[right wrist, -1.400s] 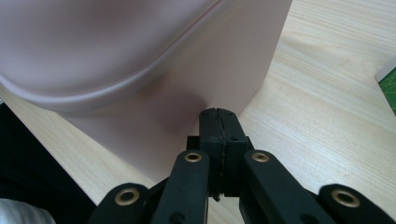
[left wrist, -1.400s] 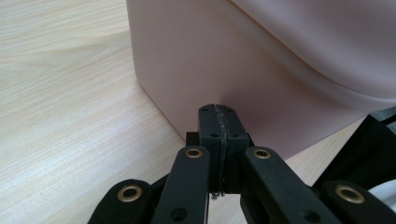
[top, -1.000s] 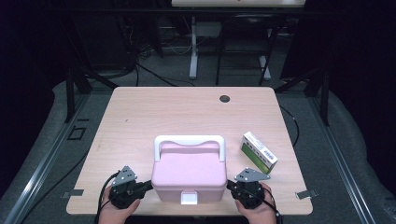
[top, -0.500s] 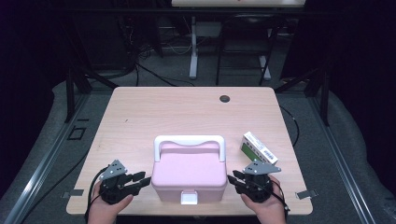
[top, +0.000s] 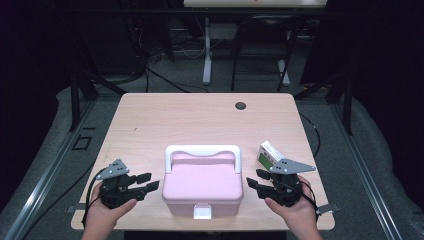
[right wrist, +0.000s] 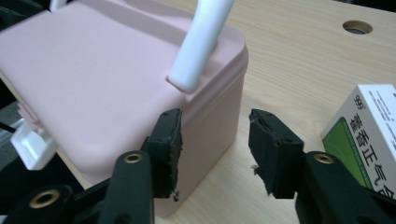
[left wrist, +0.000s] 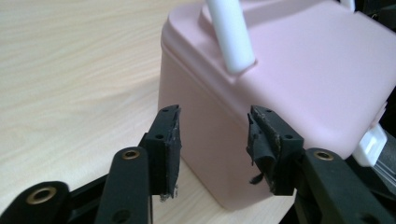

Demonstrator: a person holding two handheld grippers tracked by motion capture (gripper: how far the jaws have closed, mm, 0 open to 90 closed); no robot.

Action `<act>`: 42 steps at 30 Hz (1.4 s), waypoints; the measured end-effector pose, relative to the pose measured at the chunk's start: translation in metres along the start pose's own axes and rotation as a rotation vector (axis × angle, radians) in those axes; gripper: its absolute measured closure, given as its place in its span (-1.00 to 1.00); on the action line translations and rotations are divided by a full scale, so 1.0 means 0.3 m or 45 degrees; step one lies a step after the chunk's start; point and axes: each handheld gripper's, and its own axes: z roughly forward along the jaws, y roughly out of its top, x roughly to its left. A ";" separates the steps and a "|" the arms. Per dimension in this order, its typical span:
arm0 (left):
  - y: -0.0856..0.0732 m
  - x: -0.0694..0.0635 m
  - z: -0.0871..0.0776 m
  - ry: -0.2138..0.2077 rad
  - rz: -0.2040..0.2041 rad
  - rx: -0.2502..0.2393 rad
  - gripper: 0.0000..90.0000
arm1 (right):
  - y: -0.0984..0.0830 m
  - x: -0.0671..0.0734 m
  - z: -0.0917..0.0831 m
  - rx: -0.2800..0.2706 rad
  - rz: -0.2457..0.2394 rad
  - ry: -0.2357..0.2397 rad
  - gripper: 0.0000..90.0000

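Both claws have just been opening and backed off: left claw (top: 142, 182) and right claw (top: 256, 181) gape empty, pink box (top: 202, 184) sitting between them on the worktop (top: 200, 120). Looks like it's been set down; green carton (top: 270, 153) just behind the right one.

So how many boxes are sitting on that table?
2: a pink box with a white handle near the table's front edge, and a small green-and-white carton just right of it, beside the right gripper.

I'm working in what looks like a lab. Beyond my bench (top: 150, 125), cables (top: 165, 80) cross grey floor at twelve o'clock. Black frame rails (top: 80, 95) stand around it.
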 end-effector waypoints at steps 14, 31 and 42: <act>0.135 -0.005 0.013 -0.031 0.001 -0.026 0.04 | 0.104 0.020 0.040 -0.016 -0.037 0.095 0.00; 0.171 0.009 0.104 -0.069 -0.005 -0.022 0.07 | 0.141 -0.010 0.097 -0.047 0.022 0.085 0.01; 0.147 -0.009 0.130 -0.086 0.019 -0.026 0.29 | 0.104 0.000 0.126 -0.034 0.036 0.135 0.28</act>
